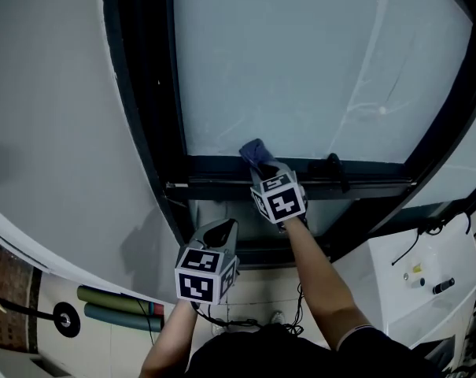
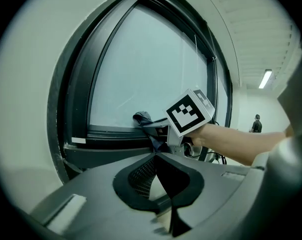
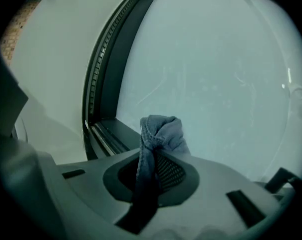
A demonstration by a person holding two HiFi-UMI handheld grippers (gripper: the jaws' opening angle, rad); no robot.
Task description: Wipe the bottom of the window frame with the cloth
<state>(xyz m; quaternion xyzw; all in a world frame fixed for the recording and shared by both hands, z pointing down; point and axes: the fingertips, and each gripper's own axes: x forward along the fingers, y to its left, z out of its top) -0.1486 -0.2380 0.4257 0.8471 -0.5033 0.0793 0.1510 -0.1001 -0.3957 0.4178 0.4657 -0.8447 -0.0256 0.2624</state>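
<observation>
One dark-framed frosted-glass window (image 1: 300, 61). Wiping looks under way, but how much of its bottom rail (image 1: 214, 169) is already clean cannot be told. Two tools: the right tool (image 1: 263, 168) is clamped on the one crumpled blue-grey cloth (image 1: 256, 152), at the rail's left part. The left tool (image 1: 222, 228) is closed, empty, lower down.

Two tongs (image 1: 222, 228) (image 1: 264, 167), one cloth (image 1: 254, 152), one window frame (image 1: 145, 93), two rolls (image 1: 116, 297) (image 1: 123, 318).
</observation>
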